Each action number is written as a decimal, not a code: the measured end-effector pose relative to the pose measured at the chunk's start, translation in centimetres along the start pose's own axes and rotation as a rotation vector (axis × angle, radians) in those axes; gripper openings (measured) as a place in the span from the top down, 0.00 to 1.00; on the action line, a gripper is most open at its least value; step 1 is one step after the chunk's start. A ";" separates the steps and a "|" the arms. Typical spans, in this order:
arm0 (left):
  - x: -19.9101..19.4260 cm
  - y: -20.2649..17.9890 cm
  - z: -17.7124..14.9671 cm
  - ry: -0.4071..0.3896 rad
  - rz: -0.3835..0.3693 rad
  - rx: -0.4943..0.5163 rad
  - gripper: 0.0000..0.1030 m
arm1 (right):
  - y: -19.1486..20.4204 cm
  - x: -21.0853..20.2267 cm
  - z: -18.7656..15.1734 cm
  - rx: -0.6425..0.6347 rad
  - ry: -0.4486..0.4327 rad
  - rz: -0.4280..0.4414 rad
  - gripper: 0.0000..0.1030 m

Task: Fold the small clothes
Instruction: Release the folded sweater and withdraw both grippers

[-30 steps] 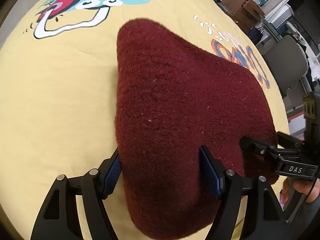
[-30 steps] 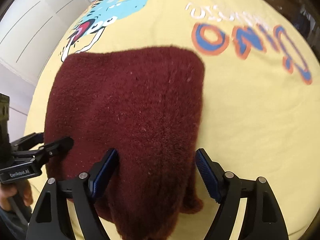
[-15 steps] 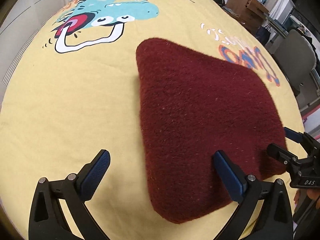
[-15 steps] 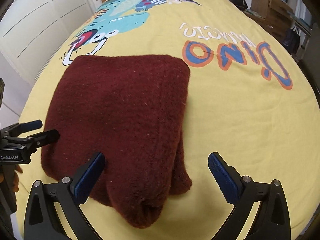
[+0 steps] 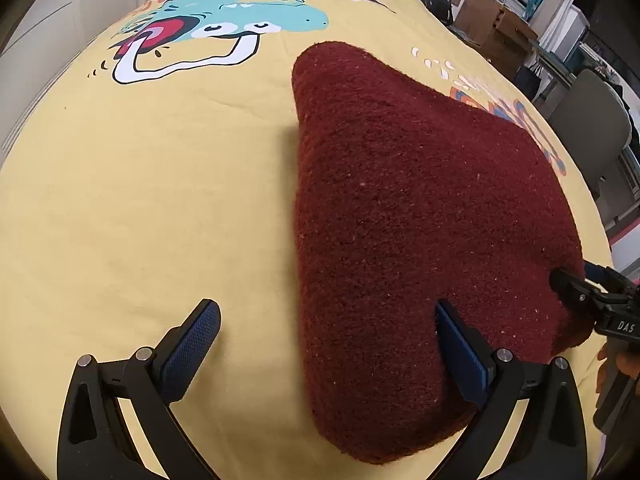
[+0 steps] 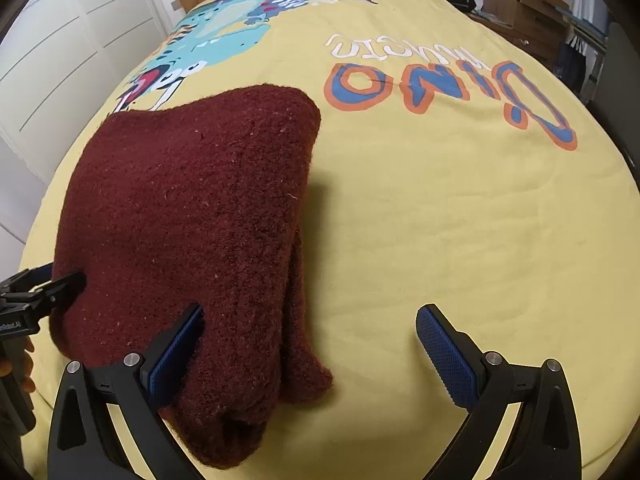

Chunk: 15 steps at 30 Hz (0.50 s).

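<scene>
Maroon knit garment: folded, lying on yellow dinosaur bedspread.
Left gripper: jaws just opened wide, straddling garment's near-left edge, gripping nothing.
Right gripper: likewise wide, straddling near-right edge.

Legible markings: bedspread print and gripper body labels

The yellow bedspread carries the word "DINO" in large blue letters outlined in orange, seen upside down from the right wrist view; above it runs a line of white lettering, also inverted and not legible. In the left wrist view the right gripper bears the white letters "DAS" on its black body. In the right wrist view the left gripper bears a white label cut off at the frame edge, reading roughly "Robot.AI".
</scene>
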<state>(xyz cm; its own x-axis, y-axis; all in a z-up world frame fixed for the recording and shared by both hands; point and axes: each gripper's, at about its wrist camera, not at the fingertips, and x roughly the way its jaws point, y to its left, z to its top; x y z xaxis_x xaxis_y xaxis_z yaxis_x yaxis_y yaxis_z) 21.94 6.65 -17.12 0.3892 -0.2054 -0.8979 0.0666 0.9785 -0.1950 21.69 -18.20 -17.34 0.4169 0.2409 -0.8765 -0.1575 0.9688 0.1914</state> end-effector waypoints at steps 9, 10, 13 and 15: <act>-3.1 -0.9 0.5 -0.017 0.074 -0.018 0.01 | 1.2 -5.3 0.7 -0.016 -0.062 -0.020 0.00; -3.6 -1.0 0.5 -0.019 0.081 -0.021 0.01 | 1.2 -6.2 0.8 -0.016 -0.072 -0.024 0.00; -5.7 -1.1 0.3 -0.036 0.078 -0.035 0.01 | 1.3 -8.8 0.8 -0.026 -0.098 -0.047 0.00; -7.2 -1.1 0.2 -0.055 0.079 -0.040 0.01 | 1.3 -10.5 0.6 -0.032 -0.117 -0.065 0.00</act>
<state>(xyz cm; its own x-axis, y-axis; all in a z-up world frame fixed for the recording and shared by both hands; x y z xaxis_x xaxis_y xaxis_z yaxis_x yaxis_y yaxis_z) 19.26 7.10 -10.36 0.4422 -0.1253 -0.8882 -0.0029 0.9900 -0.1410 17.59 -19.49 -7.61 0.5280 0.1849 -0.8289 -0.1544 0.9806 0.1204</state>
